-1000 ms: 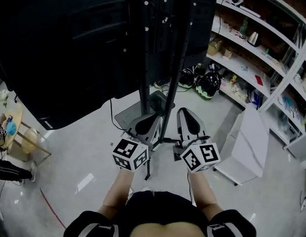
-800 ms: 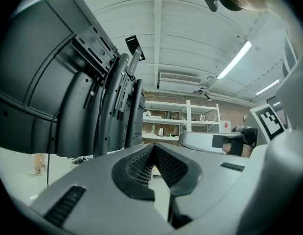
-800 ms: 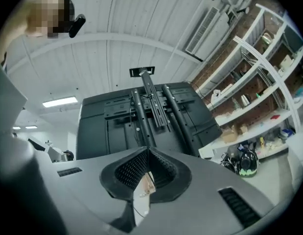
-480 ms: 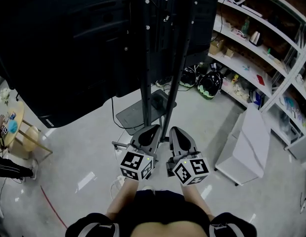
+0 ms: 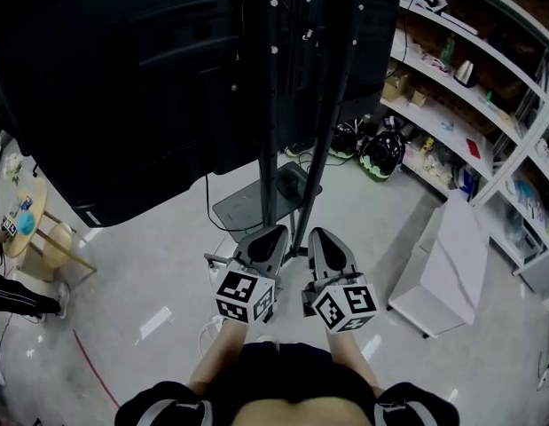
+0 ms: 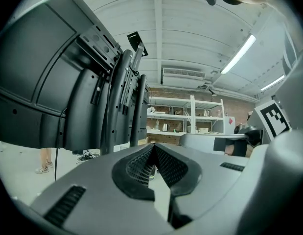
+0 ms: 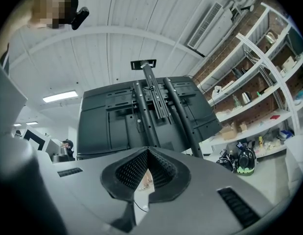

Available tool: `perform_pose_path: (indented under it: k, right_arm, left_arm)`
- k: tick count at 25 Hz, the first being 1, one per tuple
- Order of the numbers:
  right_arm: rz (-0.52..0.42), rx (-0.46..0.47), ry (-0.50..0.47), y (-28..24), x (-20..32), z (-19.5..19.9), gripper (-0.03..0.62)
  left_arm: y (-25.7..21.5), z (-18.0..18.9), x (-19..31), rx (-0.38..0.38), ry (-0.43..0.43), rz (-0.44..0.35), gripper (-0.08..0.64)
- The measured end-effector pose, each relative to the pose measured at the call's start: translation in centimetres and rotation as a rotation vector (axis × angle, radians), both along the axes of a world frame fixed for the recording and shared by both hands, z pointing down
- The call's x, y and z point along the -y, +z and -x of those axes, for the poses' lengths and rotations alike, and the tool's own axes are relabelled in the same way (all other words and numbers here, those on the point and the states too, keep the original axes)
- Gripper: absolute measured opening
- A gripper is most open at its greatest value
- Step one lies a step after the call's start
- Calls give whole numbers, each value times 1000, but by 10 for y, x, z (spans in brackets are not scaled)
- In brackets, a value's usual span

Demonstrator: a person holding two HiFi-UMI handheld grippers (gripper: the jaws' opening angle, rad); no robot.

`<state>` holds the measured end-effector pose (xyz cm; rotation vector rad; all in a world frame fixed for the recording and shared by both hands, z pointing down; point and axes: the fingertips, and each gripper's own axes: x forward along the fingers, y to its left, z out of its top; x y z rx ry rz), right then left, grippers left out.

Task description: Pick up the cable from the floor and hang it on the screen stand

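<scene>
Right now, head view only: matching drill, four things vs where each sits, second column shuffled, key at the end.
Things:
1. stand base plate
2. black-and-green helmet
3. white cabinet
4. round table

Places:
A. far left edge of the head view
B. on the floor, at the foot of the shelves
C. on the floor, to the right of the right gripper
D. on the floor under the screen, just beyond the left gripper

Pairs: 1-D, 2-B, 3-C, 4-A.

White shelving, helmet beneath, stool opposite
</scene>
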<state>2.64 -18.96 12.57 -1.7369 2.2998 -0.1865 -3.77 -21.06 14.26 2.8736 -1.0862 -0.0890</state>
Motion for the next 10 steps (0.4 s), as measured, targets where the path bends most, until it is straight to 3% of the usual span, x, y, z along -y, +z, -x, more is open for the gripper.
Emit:
perform_pose_path:
  k: [10]
  right_arm:
    - [-41,-27,-40,-14,18,12,23]
  left_arm:
    - [-9,12,17,2,-31,-23,8]
